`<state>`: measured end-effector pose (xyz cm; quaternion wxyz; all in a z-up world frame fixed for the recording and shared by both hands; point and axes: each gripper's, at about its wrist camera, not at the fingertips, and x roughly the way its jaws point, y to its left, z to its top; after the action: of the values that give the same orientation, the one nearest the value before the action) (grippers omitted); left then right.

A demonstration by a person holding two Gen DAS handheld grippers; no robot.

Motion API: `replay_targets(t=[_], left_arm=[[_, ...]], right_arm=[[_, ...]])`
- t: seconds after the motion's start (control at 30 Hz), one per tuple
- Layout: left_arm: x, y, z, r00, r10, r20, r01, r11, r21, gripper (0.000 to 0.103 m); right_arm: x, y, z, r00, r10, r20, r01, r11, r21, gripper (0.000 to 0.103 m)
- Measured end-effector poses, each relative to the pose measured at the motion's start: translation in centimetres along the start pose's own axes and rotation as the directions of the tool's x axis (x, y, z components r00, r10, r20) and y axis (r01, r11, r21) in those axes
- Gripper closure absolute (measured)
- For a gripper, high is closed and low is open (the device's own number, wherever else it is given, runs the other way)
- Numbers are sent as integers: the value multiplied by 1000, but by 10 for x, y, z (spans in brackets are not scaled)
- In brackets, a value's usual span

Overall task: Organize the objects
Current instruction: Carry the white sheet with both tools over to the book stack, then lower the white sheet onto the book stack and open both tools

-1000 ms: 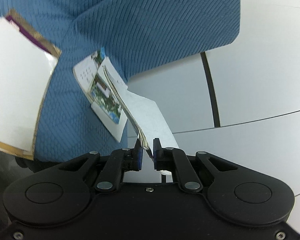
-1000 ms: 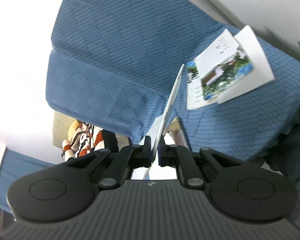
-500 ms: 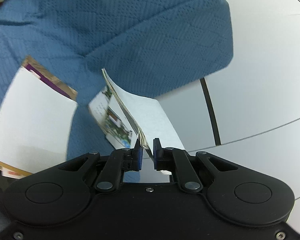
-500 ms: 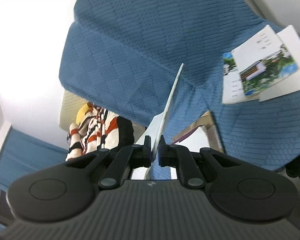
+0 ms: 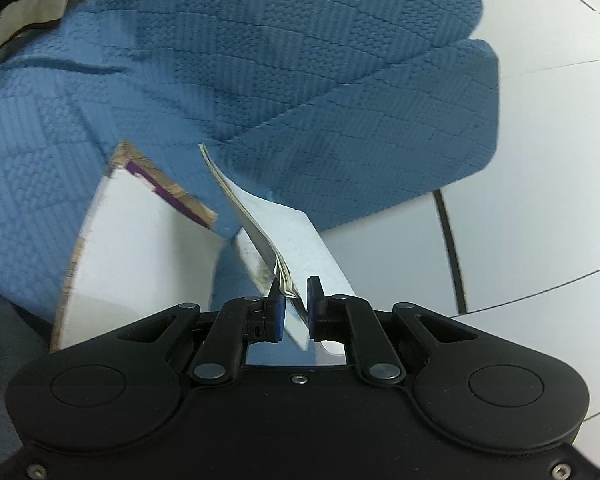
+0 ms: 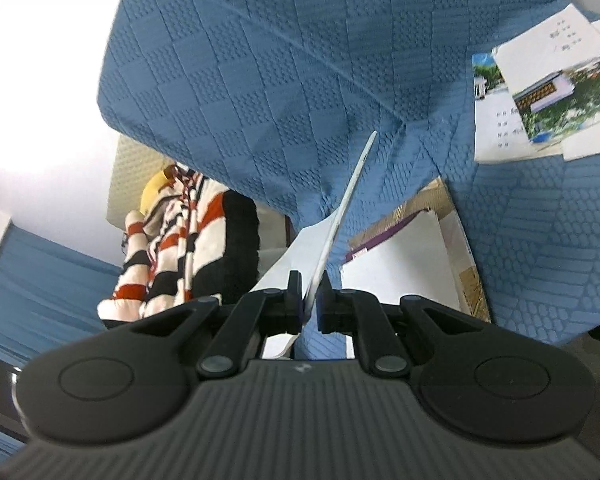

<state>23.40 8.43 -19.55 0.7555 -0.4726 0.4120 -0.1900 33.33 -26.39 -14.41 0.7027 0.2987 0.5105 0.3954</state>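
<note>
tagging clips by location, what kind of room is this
Probably a living room or lounge at home. A sofa in a blue quilted cover fills both views, booklets and a white-fronted book lie on its seat, a striped stuffed toy sits beside it, and the floor is pale tile.

We see a blue quilted cover [image 5: 300, 80] w/ a checkered weave filling most of both views, draped over a seat & folded into thick, rounded edges. In the left wrist view, pale floor tiles [image 5: 540, 160] w/ thin joints lie to the right of it, one dark seam [image 5: 450, 248] running out from under the cover's edge, & a beige fabric w/ a black wavy border [image 5: 28, 8] sits top left. In the right wrist view, a red-white-black striped soft item [image 6: 188, 248] w/ a yellow top lies below the cover against a beige textured cushion [image 6: 128, 168], w/ a blue pleated curtain [image 6: 40, 280] & a white wall [image 6: 40, 80] at left.
</note>
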Motion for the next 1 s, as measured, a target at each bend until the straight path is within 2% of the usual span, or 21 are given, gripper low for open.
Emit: replay_targets(t=[0.33,0.6,1.0], left_arm=[[11,56,6,994,107,-38,-108,994,-15,94],[25,83,-6,975,199,-98,-196,980,35,95],[34,112,-23,955,240,-173,-238,971,29,95]], right_arm=[[47,-19,-22,997,-73,-32,73,997,6,93],[65,-34,-44,988,-142,-58,142,990,-16,93],[83,-66,-71,967,-227,-119,229,973,9,93]])
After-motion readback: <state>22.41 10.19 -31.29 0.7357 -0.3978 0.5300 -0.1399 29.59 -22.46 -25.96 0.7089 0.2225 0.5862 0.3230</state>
